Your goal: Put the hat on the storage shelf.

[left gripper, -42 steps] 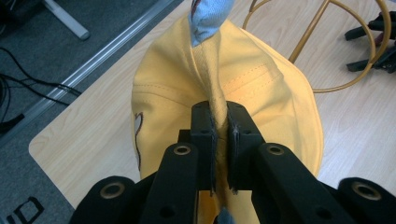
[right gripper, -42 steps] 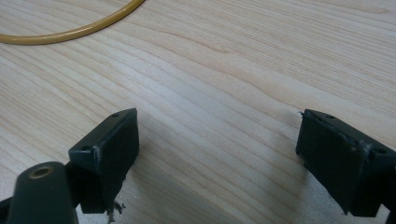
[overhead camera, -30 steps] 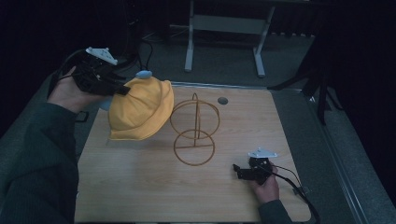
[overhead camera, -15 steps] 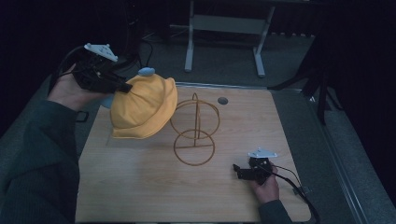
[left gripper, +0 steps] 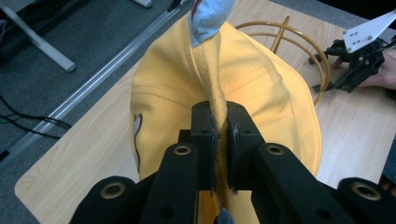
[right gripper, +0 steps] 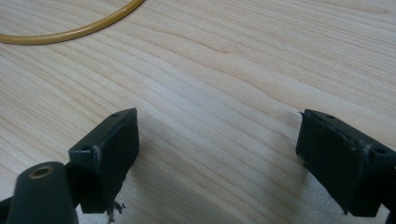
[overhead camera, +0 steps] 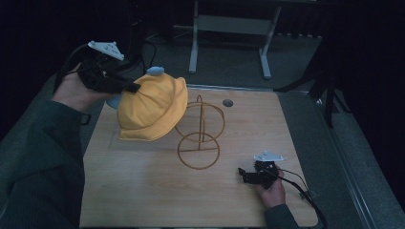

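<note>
The left gripper is clamped on a fold of the yellow hat, its two black jaws pinching the fabric between them — the left gripper view shows the pads pressed tight on a raised ridge of cloth running up the crown. The hat hangs in the air over the table's far left part, its crown turned toward the wire stand and just beside the stand's upright ring; a light blue piece shows at its top edge. The stand rests near the middle of the table, its round base flat on the wood. The right gripper lies low by the near right corner, jaws wide apart with nothing between them — bare wood shows in the gap.
</note>
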